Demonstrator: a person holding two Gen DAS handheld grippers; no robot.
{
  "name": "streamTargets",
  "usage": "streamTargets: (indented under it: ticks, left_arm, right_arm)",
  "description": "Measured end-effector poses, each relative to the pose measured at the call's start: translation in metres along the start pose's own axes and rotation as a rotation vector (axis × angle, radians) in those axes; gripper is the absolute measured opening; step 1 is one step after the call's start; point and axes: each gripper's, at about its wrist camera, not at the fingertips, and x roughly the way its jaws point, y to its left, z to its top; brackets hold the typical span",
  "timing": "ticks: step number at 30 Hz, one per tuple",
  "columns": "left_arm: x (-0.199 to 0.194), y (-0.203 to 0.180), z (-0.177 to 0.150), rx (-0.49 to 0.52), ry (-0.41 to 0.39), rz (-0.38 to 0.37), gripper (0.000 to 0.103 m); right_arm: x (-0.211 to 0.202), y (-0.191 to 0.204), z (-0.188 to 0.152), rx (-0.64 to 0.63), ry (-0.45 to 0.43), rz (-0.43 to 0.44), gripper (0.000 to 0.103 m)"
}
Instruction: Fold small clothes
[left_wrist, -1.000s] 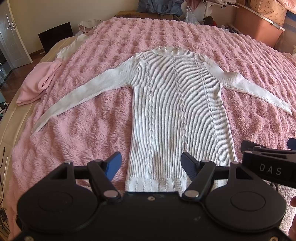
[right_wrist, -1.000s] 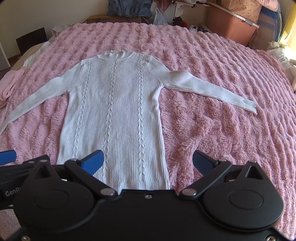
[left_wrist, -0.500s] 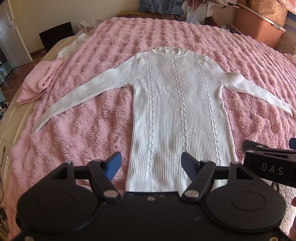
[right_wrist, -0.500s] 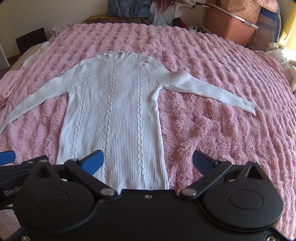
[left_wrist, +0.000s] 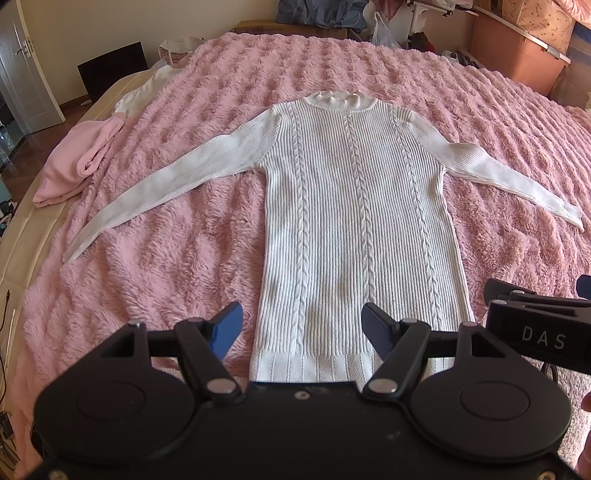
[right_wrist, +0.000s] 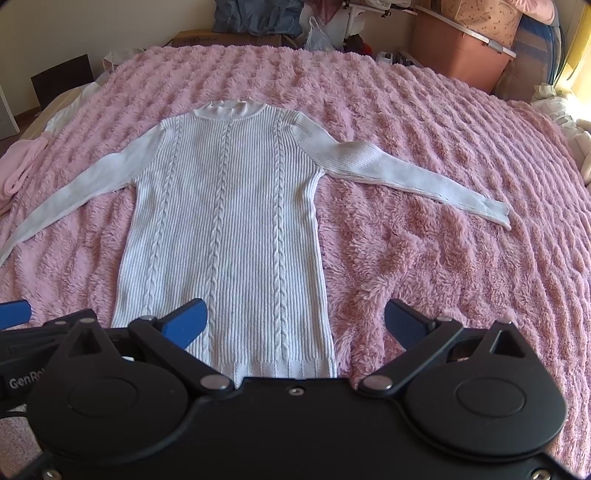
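The left hand-held gripper is held with its blue pads spread wide; nothing is gripped between them. It is poised above the hem of a white sweater, and the left edge of the body is seen between the pads. Whether the pads touch the knit cannot be told.

The right hand-held gripper is likewise spread wide and holds nothing. Its left pad is seen over the lower body of the sweater, while its right pad is seen over the pink blanket beside the hem. Contact cannot be judged here either. The two tools are held side by side; part of the right one, marked "DAS", is seen at the right edge of the left wrist view.

The sweater is laid flat, front up, on the blanket covering the bed, with the collar at the far end, the hem nearest the grippers and both sleeves spread outward and slightly downward.

A folded pink garment is seen at the left edge of the bed, well apart from the sweater. A brown storage box and a dark blue bundle are seen beyond the far end of the bed.
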Motion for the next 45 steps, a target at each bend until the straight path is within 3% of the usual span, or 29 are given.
streamTargets:
  ticks: [20,24,29,33,36,40,43,45]
  left_arm:
    - [0.005,0.0,0.002,-0.002,0.01,-0.003,0.075]
    - [0.011,-0.002,0.008,0.005,-0.006,-0.028,0.075]
    - [0.02,-0.014,0.031,0.028,-0.091,-0.115,0.075]
    - [0.032,-0.032,0.06,0.043,-0.185,-0.258,0.075]
    - [0.049,-0.052,0.087,0.031,-0.239,-0.386,0.075]
    - [0.09,-0.089,0.123,0.038,-0.307,-0.499,0.075]
    - [0.132,-0.119,0.148,0.061,-0.328,-0.555,0.075]
    - [0.163,-0.14,0.163,0.073,-0.283,-0.526,0.075]
  right_arm:
    - [0.005,-0.002,-0.002,0.006,0.011,0.002,0.103]
    - [0.005,-0.006,0.0,0.014,-0.025,0.01,0.103]
    - [0.0,-0.027,0.007,0.064,-0.226,0.041,0.103]
    - [0.005,-0.056,0.011,0.056,-0.448,-0.054,0.103]
    - [0.021,-0.092,0.023,0.112,-0.438,-0.078,0.103]
    - [0.06,-0.159,0.036,0.256,-0.401,-0.015,0.103]
    - [0.101,-0.213,0.037,0.394,-0.439,-0.069,0.103]
    - [0.132,-0.241,0.039,0.449,-0.421,-0.135,0.103]
